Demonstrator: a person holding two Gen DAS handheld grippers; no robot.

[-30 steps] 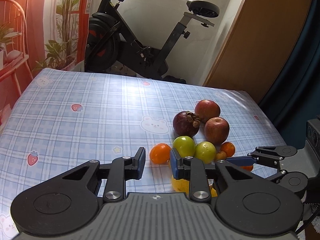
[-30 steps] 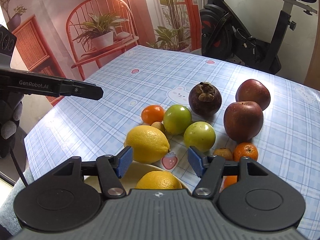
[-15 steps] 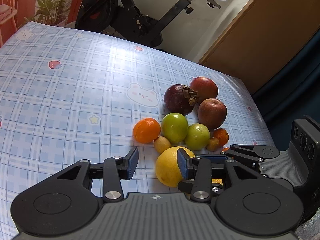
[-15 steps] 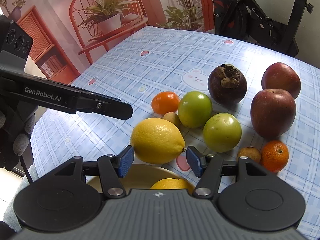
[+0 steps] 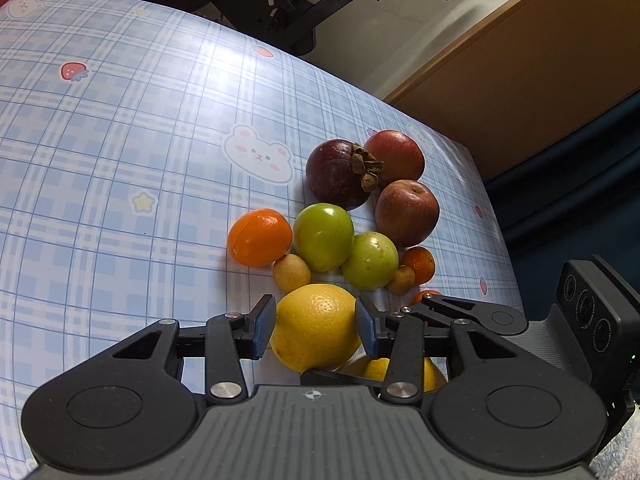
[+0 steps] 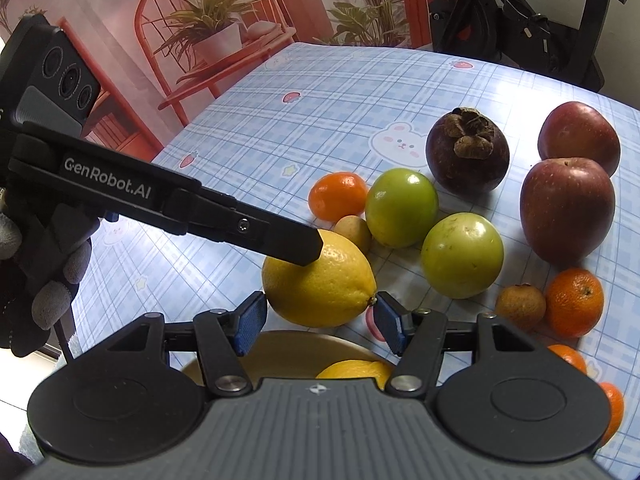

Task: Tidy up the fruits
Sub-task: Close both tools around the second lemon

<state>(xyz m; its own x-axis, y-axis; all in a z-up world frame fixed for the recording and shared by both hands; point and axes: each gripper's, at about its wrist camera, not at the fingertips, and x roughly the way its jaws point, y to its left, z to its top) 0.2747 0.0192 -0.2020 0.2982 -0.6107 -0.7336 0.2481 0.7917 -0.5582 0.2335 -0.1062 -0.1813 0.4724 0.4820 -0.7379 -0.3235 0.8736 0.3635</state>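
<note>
A yellow lemon (image 5: 314,316) lies on the blue checked tablecloth (image 5: 120,160) in front of a cluster of fruit. My left gripper (image 5: 316,330) tilts down over it. Its jaws are opening and stand on either side of the lemon without squeezing it. In the right wrist view a left finger (image 6: 280,236) lies across the lemon (image 6: 320,284). My right gripper (image 6: 320,324) hangs open and empty just short of that lemon, above a tan bowl (image 6: 288,352) holding a second lemon (image 6: 356,368).
Behind the lemon lie a mangosteen (image 5: 338,174), two red apples (image 5: 406,212), two green fruits (image 5: 324,238), mandarins (image 5: 260,236) and small tan fruits (image 5: 292,272). The table's right edge (image 5: 500,240) is close. An exercise bike (image 6: 520,20) stands beyond the table.
My left gripper sank and tipped down onto the lemon while its jaws spread from nearly shut. The right gripper edged a little closer to the fruit, jaws unchanged.
</note>
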